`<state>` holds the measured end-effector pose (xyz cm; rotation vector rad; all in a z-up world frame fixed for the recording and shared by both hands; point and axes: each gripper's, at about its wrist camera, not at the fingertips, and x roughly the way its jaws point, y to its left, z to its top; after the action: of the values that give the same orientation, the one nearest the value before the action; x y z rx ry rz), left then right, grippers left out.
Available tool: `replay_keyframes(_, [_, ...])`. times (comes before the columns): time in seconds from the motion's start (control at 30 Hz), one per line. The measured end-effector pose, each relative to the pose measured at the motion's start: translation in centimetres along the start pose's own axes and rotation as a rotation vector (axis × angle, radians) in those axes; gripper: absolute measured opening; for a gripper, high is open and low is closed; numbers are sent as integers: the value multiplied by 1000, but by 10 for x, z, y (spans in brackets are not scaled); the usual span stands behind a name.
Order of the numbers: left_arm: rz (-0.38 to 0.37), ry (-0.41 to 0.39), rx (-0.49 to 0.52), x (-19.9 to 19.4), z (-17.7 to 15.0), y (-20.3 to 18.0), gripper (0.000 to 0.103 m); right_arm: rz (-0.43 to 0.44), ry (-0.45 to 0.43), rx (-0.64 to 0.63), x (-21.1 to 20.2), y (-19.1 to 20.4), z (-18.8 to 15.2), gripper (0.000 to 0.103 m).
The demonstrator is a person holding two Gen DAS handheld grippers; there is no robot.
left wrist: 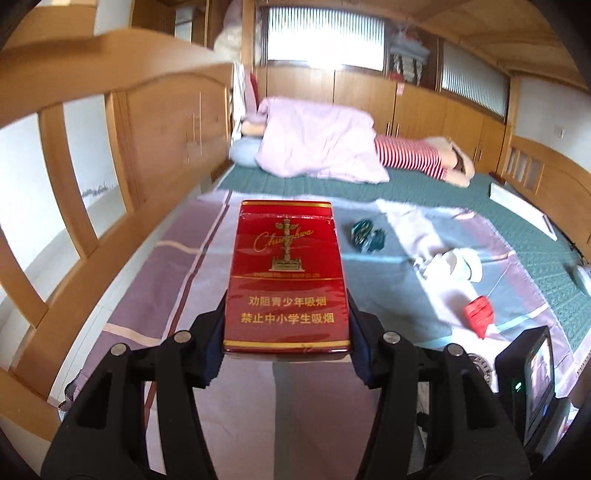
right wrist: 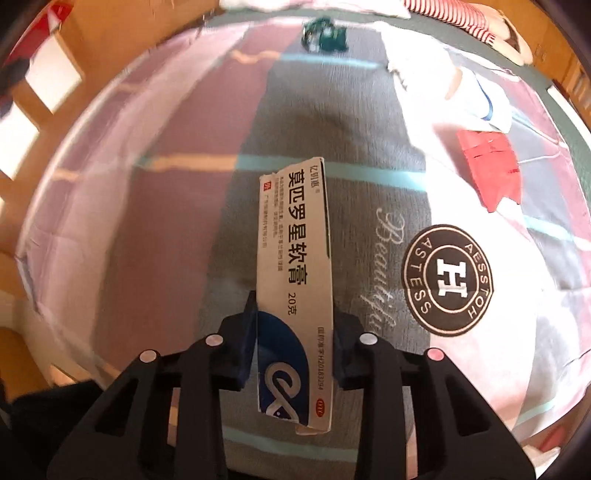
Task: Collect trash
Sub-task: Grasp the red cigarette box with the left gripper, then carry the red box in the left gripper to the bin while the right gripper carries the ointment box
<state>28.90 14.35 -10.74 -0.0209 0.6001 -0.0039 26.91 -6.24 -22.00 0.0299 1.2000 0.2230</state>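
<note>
My left gripper [left wrist: 287, 332] is shut on a red Chunghwa cigarette pack [left wrist: 286, 273] and holds it flat above the bed. My right gripper [right wrist: 293, 325] is shut on a white and blue ointment box [right wrist: 293, 266], held lengthwise over the bedsheet. On the sheet lie a dark green crumpled wrapper [left wrist: 365, 234] [right wrist: 325, 35], a white crumpled paper cup [left wrist: 452, 266] [right wrist: 469, 92] and a red torn package [left wrist: 478, 314] [right wrist: 489, 166].
The patterned sheet [left wrist: 177, 277] covers a bed with a wooden headboard [left wrist: 122, 122] on the left. A pink quilt [left wrist: 317, 140] and a striped pillow [left wrist: 410, 153] lie at the far end. A black device with a screen [left wrist: 532, 376] sits at the right.
</note>
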Motion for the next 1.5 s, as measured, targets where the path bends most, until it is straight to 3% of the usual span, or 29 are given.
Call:
replay_keyframes(0.2, [-7,-59,21,-28,-7,-7,56,-19,-123,43,-46,-15,-7,34])
replay_keyframes(0.83, [-32,-65,58,-32,-16,-16,56,-23,-98,91,-43,-14,-33,34])
replay_keyframes(0.97, [-56,-61,57,-32,-16,-18,56,-1,-137,98,-60,-18,-35,34])
replay_keyframes(1.07, [-111,-53,69,-33,-17,-24,56,17,-197,106,-93,-34,-42,34])
replay_keyframes(1.23, [-339,0,80,-34,-24,-42,56,-32,-249,83,-162,-73,-76,34])
replay_keyframes(1.33, [-479,59,77,-34,-31,-56,56,-106,-191,52,-192,-97,-112,34])
replay_keyframes(1.43, [-591,107,96,-36,-42,-77,56,-186,-62,22,-201,-115,-157,34])
replay_keyframes(1.5, [-645,131,126,-39,-50,-95,56,-186,47,7,-192,-123,-183,37])
